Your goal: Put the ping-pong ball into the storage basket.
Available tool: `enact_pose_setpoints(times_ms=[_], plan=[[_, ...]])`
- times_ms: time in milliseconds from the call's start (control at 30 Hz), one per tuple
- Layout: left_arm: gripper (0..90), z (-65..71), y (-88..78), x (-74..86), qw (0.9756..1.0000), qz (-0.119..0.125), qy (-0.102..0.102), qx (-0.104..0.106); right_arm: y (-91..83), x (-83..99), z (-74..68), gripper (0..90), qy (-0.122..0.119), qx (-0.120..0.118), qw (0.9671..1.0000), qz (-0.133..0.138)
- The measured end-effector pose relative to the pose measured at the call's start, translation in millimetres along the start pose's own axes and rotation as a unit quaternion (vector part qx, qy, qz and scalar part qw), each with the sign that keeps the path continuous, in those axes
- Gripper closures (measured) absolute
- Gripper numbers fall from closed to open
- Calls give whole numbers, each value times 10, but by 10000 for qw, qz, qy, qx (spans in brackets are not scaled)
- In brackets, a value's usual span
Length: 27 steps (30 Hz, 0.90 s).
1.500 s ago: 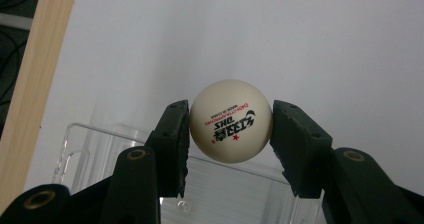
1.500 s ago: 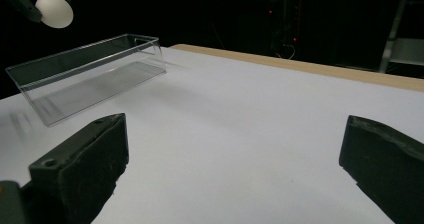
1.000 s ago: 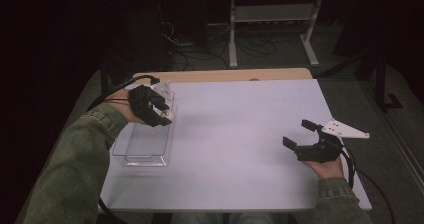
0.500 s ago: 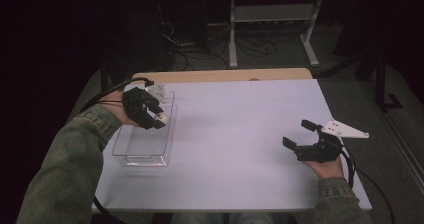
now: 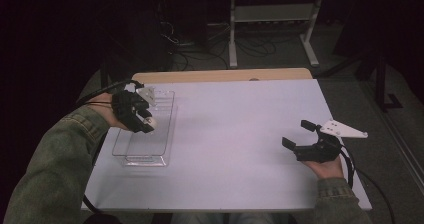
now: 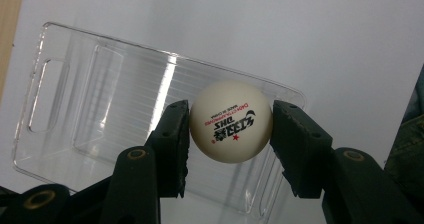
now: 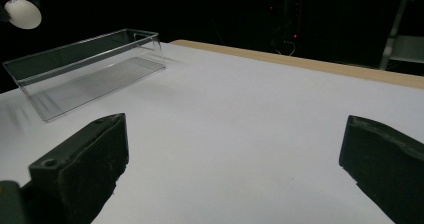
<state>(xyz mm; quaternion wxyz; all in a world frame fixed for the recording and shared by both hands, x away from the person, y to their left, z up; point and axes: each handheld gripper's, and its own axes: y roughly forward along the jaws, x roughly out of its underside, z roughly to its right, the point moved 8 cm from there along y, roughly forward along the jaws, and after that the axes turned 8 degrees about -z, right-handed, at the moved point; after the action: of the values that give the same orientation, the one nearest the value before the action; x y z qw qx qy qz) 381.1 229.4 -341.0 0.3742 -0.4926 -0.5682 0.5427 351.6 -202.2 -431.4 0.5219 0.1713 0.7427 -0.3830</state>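
A white ping-pong ball (image 6: 231, 121) with red and black print sits pinched between my left gripper's (image 6: 231, 129) two black pads. In the high view that left gripper (image 5: 142, 123) hangs over the left rim of a clear plastic tray (image 5: 145, 159), with the ball (image 5: 150, 120) showing at its tip. The tray (image 6: 100, 84) lies directly below the ball and has nothing in it. My right gripper (image 5: 299, 134) rests at the table's right side, jaws wide apart and nothing between them (image 7: 235, 159). From there the tray (image 7: 90, 69) and the ball (image 7: 22, 13) show far off at the left.
The white table top (image 5: 240, 134) has a wooden strip (image 5: 220, 75) along its far edge. Behind it, on the dark floor, stand a metal frame (image 5: 270, 14) and some loose cables (image 5: 185, 44). A cable trails from each gripper.
My left gripper has drifted slightly left and nearer over the tray, still holding the ball. The right gripper has stayed where it was.
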Motion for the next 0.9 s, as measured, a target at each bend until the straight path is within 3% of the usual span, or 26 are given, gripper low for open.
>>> enact_pose_setpoints(times_ms=[533, 900], plan=[[505, 18, 174, 27, 9999, -44, 24, 115, -2, 4, 5, 0, 8, 6, 10000, -12], [505, 50, 379, 19, 9997, 97, -53, 240, 9, 16, 2, 0, -15, 12, 10000, -50]])
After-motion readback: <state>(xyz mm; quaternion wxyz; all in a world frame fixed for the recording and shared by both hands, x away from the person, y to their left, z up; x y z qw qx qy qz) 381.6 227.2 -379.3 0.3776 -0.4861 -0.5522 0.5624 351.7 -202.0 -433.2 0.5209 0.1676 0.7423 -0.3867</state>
